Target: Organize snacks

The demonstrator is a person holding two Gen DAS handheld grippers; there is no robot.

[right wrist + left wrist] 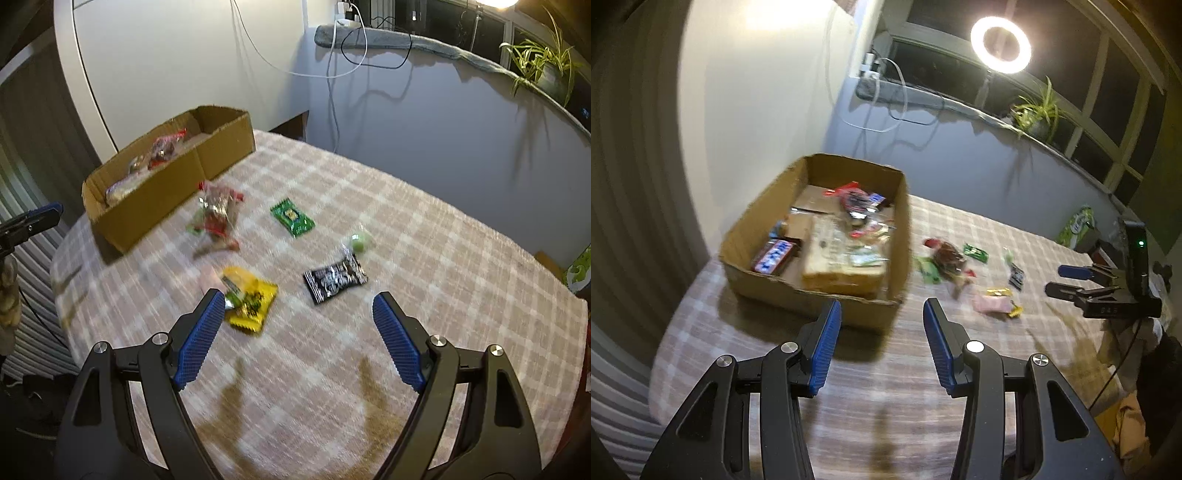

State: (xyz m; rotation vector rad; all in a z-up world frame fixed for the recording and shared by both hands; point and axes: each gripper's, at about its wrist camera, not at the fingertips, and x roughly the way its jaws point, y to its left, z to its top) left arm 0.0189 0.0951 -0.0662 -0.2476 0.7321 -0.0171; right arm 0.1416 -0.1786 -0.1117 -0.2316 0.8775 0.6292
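A cardboard box (pixel 849 312) stands on the checked tablecloth and holds several snacks, among them a Snickers bar (pixel 774 255) and a tan packet (pixel 842 258). My left gripper (pixel 882 314) is open and empty, just in front of the box's near wall. Loose snacks lie right of the box: a clear red-and-green bag (pixel 216 214), a green packet (pixel 292 218), a black packet (pixel 335 280), a yellow packet (pixel 248 301), and a small green ball (pixel 357 243). My right gripper (pixel 299 301) is open and empty, above the cloth between the yellow and black packets. The box also shows in the right wrist view (pixel 147 199).
A wall and a ledge with cables (pixel 354 51) and a potted plant (pixel 1036 110) lie behind the table. A ring light (pixel 1001 44) shines above. A green bag (pixel 1078 221) sits at the far right edge. The right gripper appears in the left wrist view (pixel 1060 278).
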